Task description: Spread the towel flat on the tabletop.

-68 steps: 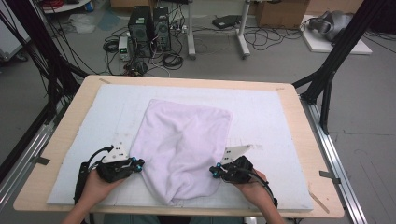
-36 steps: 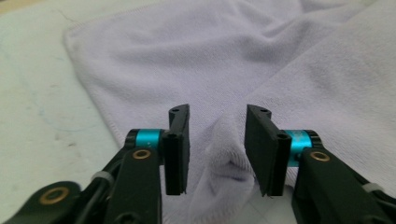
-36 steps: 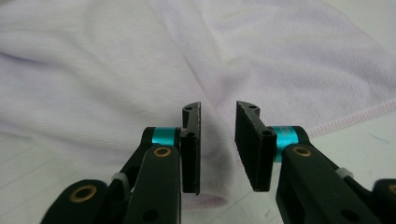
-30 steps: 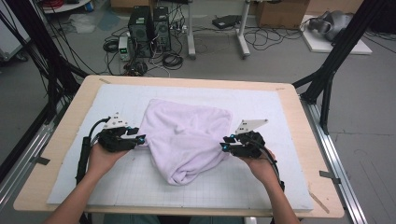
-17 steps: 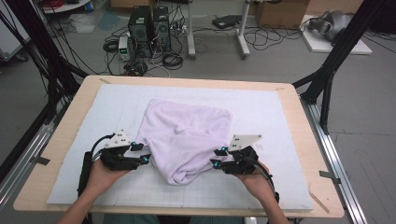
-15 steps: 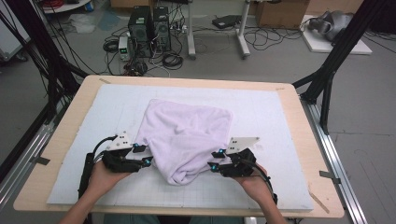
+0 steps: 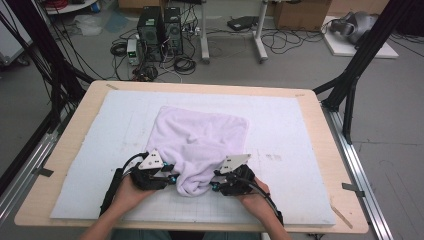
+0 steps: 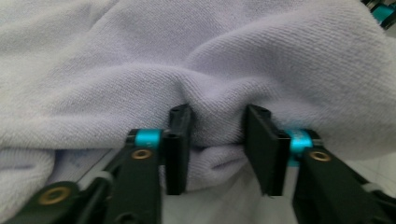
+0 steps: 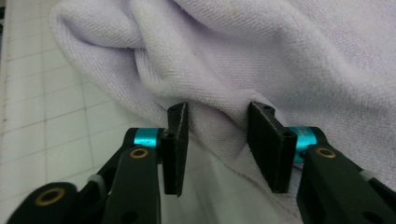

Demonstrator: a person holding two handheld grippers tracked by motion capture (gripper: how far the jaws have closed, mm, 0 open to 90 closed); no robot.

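Note:
A pale lilac towel [image 7: 200, 135] lies bunched on the white gridded mat [image 7: 295, 130], its near end rolled into a thick fold. My left gripper [image 7: 172, 179] meets that fold from the left. In the left gripper view its jaws [image 8: 217, 112] have just been closing and now squeeze a bulge of towel [image 8: 233, 60] that fills the gap. My right gripper [image 7: 214, 186] comes in from the right. Its jaws [image 9: 217, 109] have been closing a little and stand astride the towel's [image 9: 280, 56] edge, with no squeeze in the cloth there.
The mat covers most of a wooden table [image 7: 100, 92] with metal rails along both sides. Bare mat lies to the left, to the right and behind the towel. Computers, cables and black frame legs stand on the floor beyond the far edge.
Both hands have come back toward the near edge and lower, closing in on each other. The towel's near end has bunched up tighter between them.

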